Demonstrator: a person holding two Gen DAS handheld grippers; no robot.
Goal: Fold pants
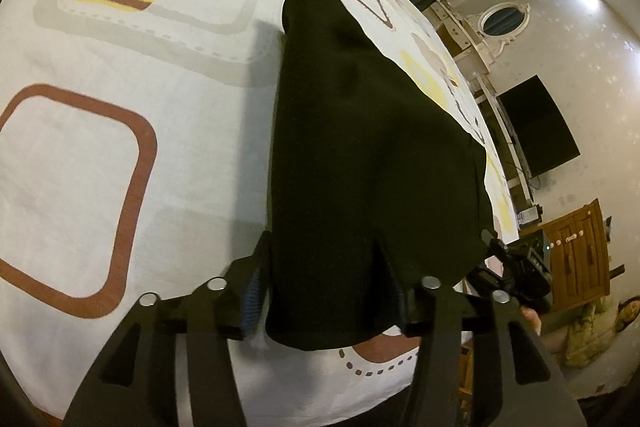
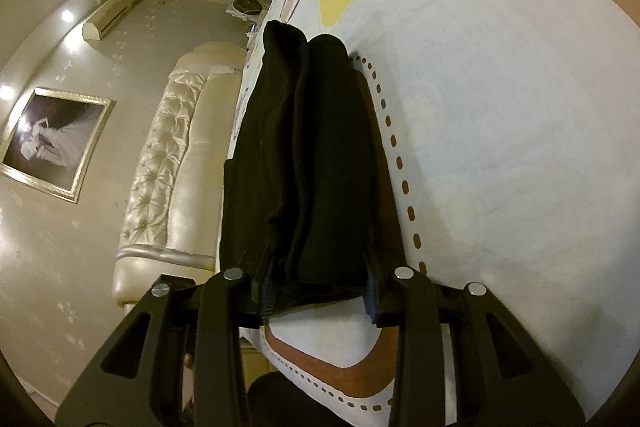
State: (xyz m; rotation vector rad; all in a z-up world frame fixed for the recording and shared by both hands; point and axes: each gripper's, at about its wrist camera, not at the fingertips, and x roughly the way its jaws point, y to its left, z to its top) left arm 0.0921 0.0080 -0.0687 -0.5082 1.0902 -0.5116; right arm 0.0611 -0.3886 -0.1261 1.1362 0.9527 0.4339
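We have the black pants gathered into a bundle over the patterned bedsheet, one end in each claw. The left claw is clamped on a wide, draped edge of cloth, its fingers spread by the thickness of fabric between them; the right claw is clamped on a thicker stack that shows at least two rolled layers side by side. We judge that we are in mid-fold, with the garment already doubled and partly lifted, though whether its far end rests on the bed or hangs just above it is hard to tell through the fisheye. The next move, we think, calls for lowering both ends together onto the sheet, keeping the layers aligned, then loosening both grips without dragging the top layer askew.
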